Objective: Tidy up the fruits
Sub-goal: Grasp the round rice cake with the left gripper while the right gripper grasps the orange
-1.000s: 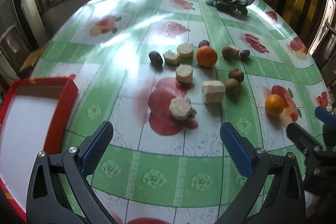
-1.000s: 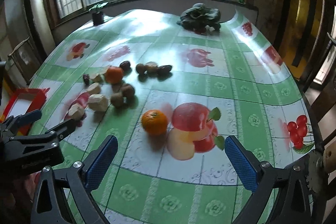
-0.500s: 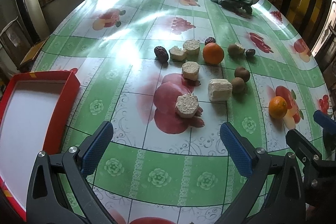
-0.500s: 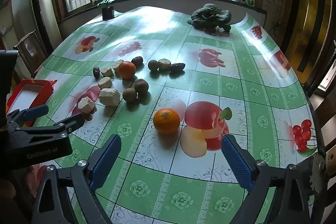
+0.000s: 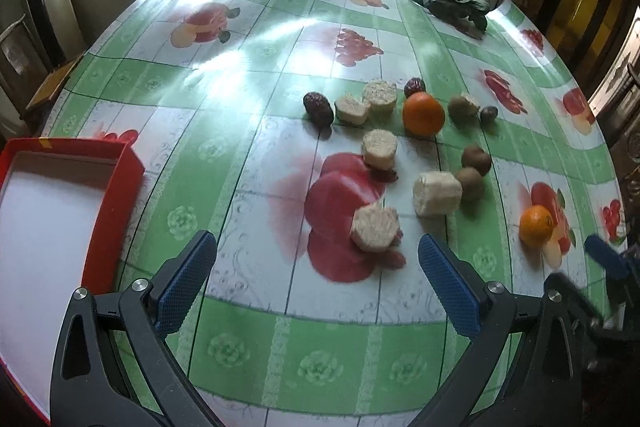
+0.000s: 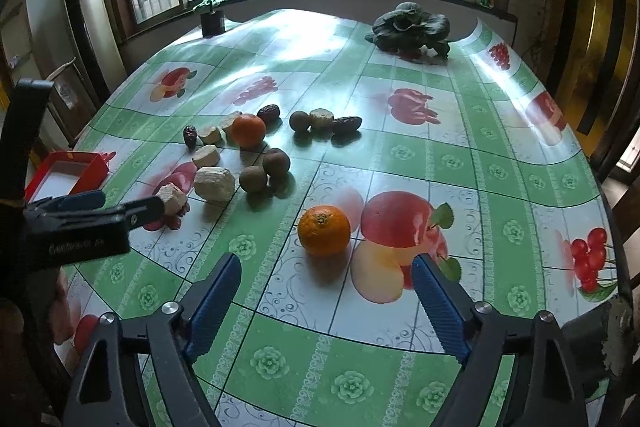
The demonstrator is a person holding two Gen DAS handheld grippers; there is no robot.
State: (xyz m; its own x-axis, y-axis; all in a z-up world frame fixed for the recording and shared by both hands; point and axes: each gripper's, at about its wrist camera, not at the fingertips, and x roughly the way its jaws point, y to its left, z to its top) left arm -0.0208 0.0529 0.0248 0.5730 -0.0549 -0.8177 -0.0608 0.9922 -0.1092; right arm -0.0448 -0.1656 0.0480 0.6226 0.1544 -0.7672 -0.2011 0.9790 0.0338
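Spreading under everything, a bench covered in green-and-white oilcloth printed with fruit.

Sitting at the bench's near left edge, a red tray with a white floor, nothing lying in it.

Lying near the far right corner, a dark leafy cabbage; standing at the far edge, a small dark pot with a green sprig.

Hovering above the near edge, left tongs spread wide, nothing between the blue pads, pointing at the nearest pale chunk on a printed red patch.

Hovering to their right, right tongs also spread, having just been narrowing, pads pressing on nothing, the near orange sitting just ahead of the gap and apart from both pads.

Clustering around the bench's middle, the fruits: a second orange towards the far side, a bigger pale block touching one of two brown kiwis, more pale chunks nearer the centre.

Lying at the far left of the cluster, a dark red date; beyond the second orange, another date; to the right of that orange, a kiwi, a pale piece and a dark date in a row.
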